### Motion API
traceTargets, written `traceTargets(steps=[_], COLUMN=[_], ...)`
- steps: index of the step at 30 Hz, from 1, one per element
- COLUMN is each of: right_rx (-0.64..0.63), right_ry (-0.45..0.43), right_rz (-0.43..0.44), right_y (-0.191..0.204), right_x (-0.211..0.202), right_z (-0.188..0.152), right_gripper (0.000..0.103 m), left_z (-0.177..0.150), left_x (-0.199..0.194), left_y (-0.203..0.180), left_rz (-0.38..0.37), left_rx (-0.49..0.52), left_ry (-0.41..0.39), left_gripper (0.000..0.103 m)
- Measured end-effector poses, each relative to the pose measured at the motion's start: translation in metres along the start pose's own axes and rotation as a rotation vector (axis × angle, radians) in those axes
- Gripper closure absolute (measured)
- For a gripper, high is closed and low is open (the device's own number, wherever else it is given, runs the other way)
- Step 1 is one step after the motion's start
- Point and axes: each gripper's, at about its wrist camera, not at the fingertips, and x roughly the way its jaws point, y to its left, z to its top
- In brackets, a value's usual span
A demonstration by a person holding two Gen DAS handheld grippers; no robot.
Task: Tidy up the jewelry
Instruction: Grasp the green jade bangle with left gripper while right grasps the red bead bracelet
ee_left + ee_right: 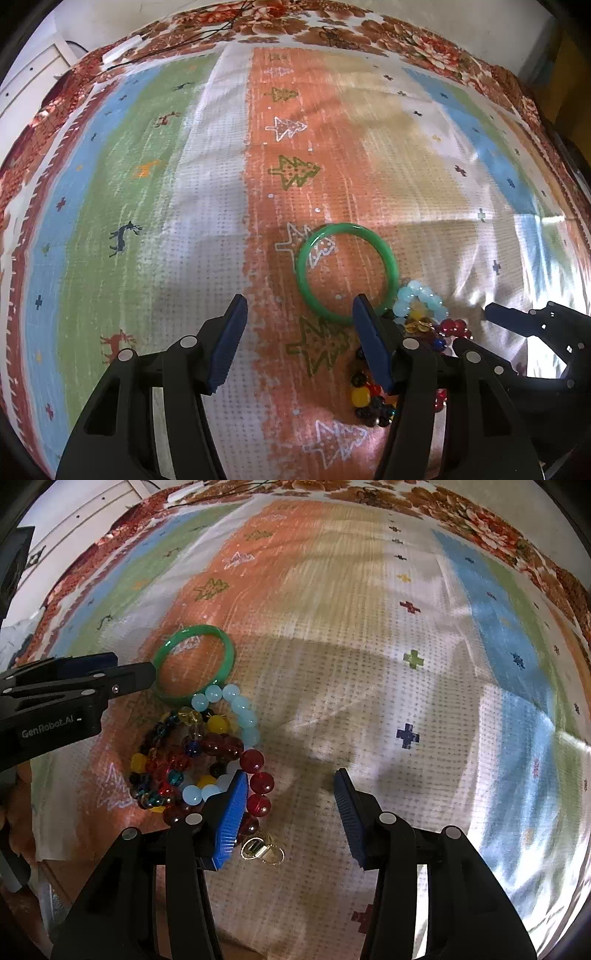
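Observation:
A green bangle (347,271) lies flat on the striped cloth; it also shows in the right wrist view (194,664). Beside it lies a heap of bead bracelets: pale blue beads (419,299) (236,705), red beads (258,782), and mixed yellow and dark beads (369,400) (162,764). A small gold piece (264,849) lies by the heap. My left gripper (299,321) is open and empty just in front of the bangle. My right gripper (288,797) is open and empty, its left finger (231,816) beside the red beads.
The jewelry lies on a striped cloth (207,184) with tree and deer prints, over a floral bedspread (406,33). White furniture (29,74) stands at the far left. The right gripper's body (535,332) shows to the right of the heap.

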Motion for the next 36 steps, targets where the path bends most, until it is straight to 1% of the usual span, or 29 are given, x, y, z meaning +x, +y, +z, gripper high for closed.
traceTargets(steps=[8, 13, 16, 18, 19, 20, 21, 22, 23, 26, 31, 36], right_rx=[0.001, -0.019, -0.028, -0.042, -0.051, -0.052, -0.047, -0.046, -0.045, -0.045, -0.039, -0.048], right_ry=[0.007, 0.011, 0.009, 0.008, 0.005, 0.001, 0.002, 0.005, 0.01, 0.008, -0.011, -0.051], right_rz=[-0.007, -0.019, -0.026, -0.042, -0.051, -0.053, -0.044, -0.032, -0.014, -0.002, 0.014, 0.016], right_y=[0.0, 0.002, 0.005, 0.007, 0.009, 0.01, 0.009, 0.01, 0.01, 0.006, 0.003, 0.006], right_x=[0.004, 0.007, 0.008, 0.008, 0.009, 0.008, 0.008, 0.008, 0.008, 0.006, -0.007, -0.027], right_z=[0.004, 0.004, 0.003, 0.002, 0.002, 0.002, 0.002, 0.002, 0.002, 0.001, 0.0, 0.0], right_gripper=[0.055, 0.055, 0.055, 0.058, 0.067, 0.075, 0.08, 0.089, 0.089, 0.089, 0.089, 0.089], left_z=[0.005, 0.005, 0.003, 0.003, 0.002, 0.001, 0.001, 0.0, -0.001, 0.0, -0.001, -0.002], left_x=[0.016, 0.023, 0.022, 0.022, 0.022, 0.022, 0.022, 0.022, 0.022, 0.02, 0.011, -0.009], left_y=[0.004, 0.001, 0.001, 0.002, 0.002, 0.002, 0.001, 0.0, -0.001, 0.001, 0.006, 0.008], left_rz=[0.004, 0.031, 0.039, 0.032, 0.04, 0.055, 0.061, 0.068, 0.071, 0.074, 0.063, 0.055], left_rx=[-0.016, 0.028, 0.048, 0.052, 0.063, 0.076, 0.084, 0.1, 0.111, 0.101, 0.082, 0.065], left_ry=[0.019, 0.017, 0.012, 0.008, 0.006, 0.002, 0.001, -0.002, -0.003, -0.002, -0.001, -0.027], left_gripper=[0.044, 0.044, 0.048, 0.054, 0.063, 0.075, 0.08, 0.087, 0.092, 0.096, 0.096, 0.096])
